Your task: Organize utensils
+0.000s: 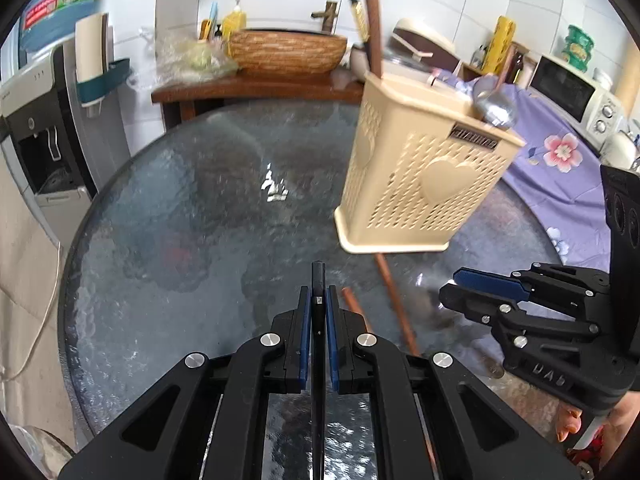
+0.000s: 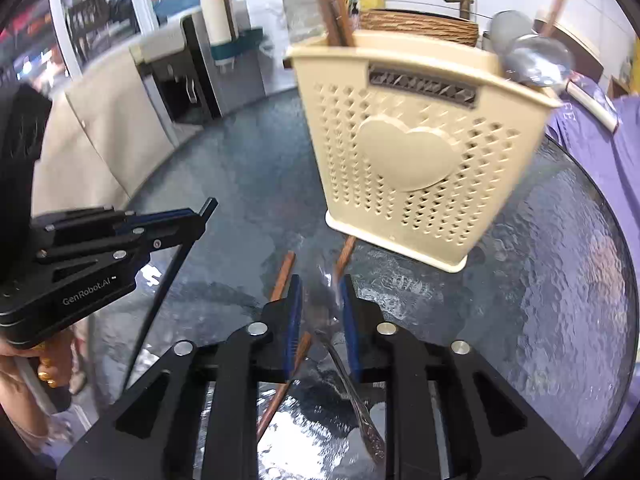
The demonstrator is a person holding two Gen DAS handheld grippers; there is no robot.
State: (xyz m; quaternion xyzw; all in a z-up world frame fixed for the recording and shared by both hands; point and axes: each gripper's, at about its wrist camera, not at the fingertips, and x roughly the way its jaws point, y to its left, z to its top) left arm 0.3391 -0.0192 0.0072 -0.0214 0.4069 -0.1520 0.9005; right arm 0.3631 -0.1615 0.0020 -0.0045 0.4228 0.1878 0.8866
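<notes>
On the glass table (image 1: 168,208), your left gripper (image 1: 319,304) is clamped on a black chopstick (image 1: 318,320). Your right gripper (image 2: 320,312) pinches a metal spoon (image 2: 352,392). The beige holder (image 2: 420,148) stands just beyond.

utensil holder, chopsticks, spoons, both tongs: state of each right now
beige perforated plastic utensil holder: upright on glass table, holds wooden chopsticks and metal ladles
left tongs: shut on thin black chopstick
right tongs: around metal spoon, grip unclear
brown wooden chopsticks: lying flat on table
</notes>
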